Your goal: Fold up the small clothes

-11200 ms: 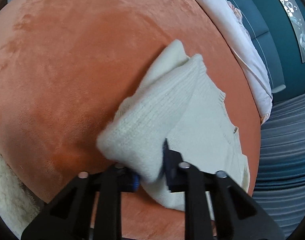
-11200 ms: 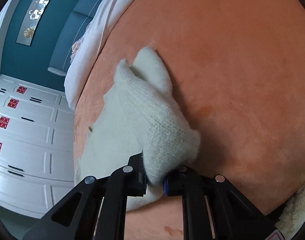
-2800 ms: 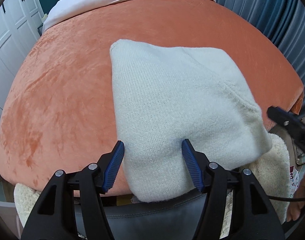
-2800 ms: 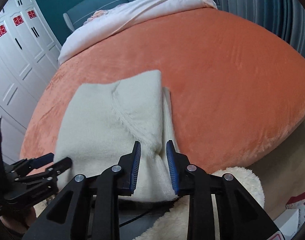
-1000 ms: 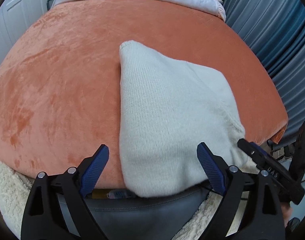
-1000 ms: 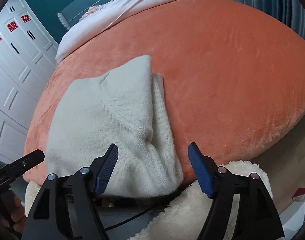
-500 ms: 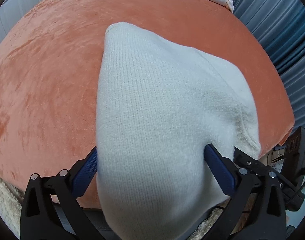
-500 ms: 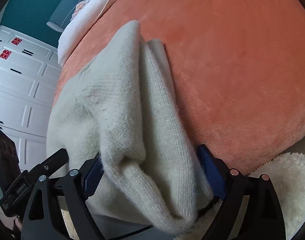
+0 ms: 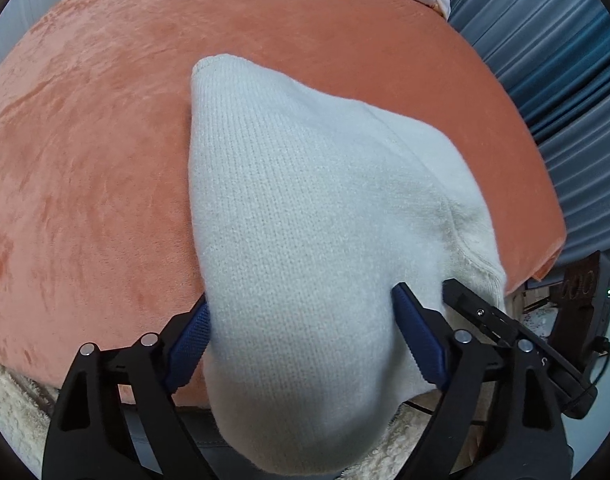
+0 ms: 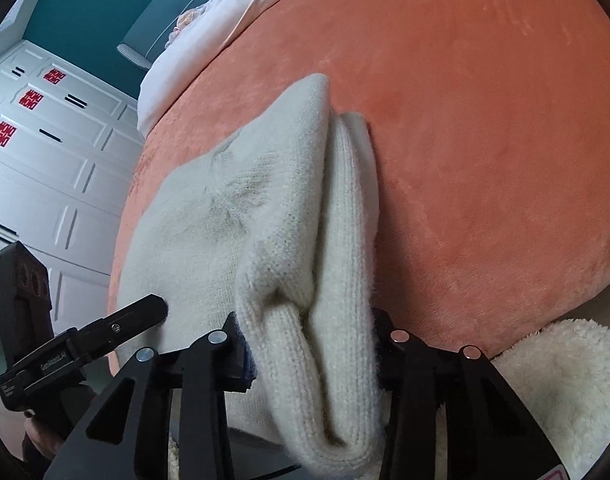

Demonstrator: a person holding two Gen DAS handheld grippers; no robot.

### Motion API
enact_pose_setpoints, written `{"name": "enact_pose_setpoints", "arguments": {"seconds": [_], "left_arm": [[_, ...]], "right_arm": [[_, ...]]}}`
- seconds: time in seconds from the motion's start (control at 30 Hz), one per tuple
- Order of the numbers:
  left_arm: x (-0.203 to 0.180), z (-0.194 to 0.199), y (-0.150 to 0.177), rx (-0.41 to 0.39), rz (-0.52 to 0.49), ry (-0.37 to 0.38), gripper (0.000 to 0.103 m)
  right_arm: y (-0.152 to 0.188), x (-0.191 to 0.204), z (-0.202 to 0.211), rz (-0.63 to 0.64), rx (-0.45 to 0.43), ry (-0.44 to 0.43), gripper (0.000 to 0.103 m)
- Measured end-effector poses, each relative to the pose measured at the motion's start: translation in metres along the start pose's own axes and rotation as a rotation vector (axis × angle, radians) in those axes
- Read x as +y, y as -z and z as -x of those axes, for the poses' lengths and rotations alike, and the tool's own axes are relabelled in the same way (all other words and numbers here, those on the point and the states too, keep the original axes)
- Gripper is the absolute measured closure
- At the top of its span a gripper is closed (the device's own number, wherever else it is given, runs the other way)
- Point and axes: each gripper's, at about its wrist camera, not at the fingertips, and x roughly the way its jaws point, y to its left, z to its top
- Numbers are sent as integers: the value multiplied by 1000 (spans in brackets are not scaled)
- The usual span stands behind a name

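Note:
A cream knitted sweater (image 9: 305,216), folded into a thick pad, lies on the orange velvet bed (image 9: 85,160) with its near end over the bed's edge. My left gripper (image 9: 305,340) has its blue-padded jaws closing around that near end, with fabric bulging between them. My right gripper (image 10: 309,344) squeezes the sweater's (image 10: 265,208) right-hand folded layers between its jaws. Each gripper shows in the other's view, the right one (image 9: 505,328) beside the sweater's right corner and the left one (image 10: 85,340) at its left.
A white quilt (image 10: 209,28) and teal headboard lie at the bed's far end. White wardrobe doors (image 10: 45,152) stand on the left, blue curtains (image 9: 565,80) on the right. A fluffy cream rug (image 10: 557,380) lies below the bed's near edge.
Both grippers moved in onto the sweater's near end and their jaws narrowed onto the fabric. The near end has bunched up and lifted towards the cameras.

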Motion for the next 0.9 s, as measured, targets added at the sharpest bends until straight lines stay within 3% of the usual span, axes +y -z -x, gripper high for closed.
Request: {"name": "enact_pose_setpoints", "arguments": {"seconds": [0.07, 0.13, 0.2, 0.27, 0.33, 0.43, 0.67, 0.9], "left_arm": [[18, -3, 1, -5, 59, 40, 13], [34, -15, 3, 20, 128, 83, 7], [44, -26, 6, 48, 205, 147, 7], [41, -29, 7, 64, 230, 154, 9], [29, -20, 4, 50, 192, 149, 24], [15, 9, -1, 4, 154, 211, 34], [-28, 98, -15, -132, 23, 386, 36], [-45, 220, -23, -392, -163, 487, 36]], "right_arm": [[-1, -7, -7, -31, 23, -10, 55], [-1, -14, -19, -52, 52, -8, 38], [-1, -17, -25, -78, 50, -21, 38], [-2, -14, -25, -77, 36, -26, 48], [-3, -4, -16, -29, 6, -7, 65], [-5, 8, 13, -10, -68, -56, 69], [-4, 65, 128, 117, -332, -60, 70], [2, 137, 224, 308, -603, -116, 69]]}}
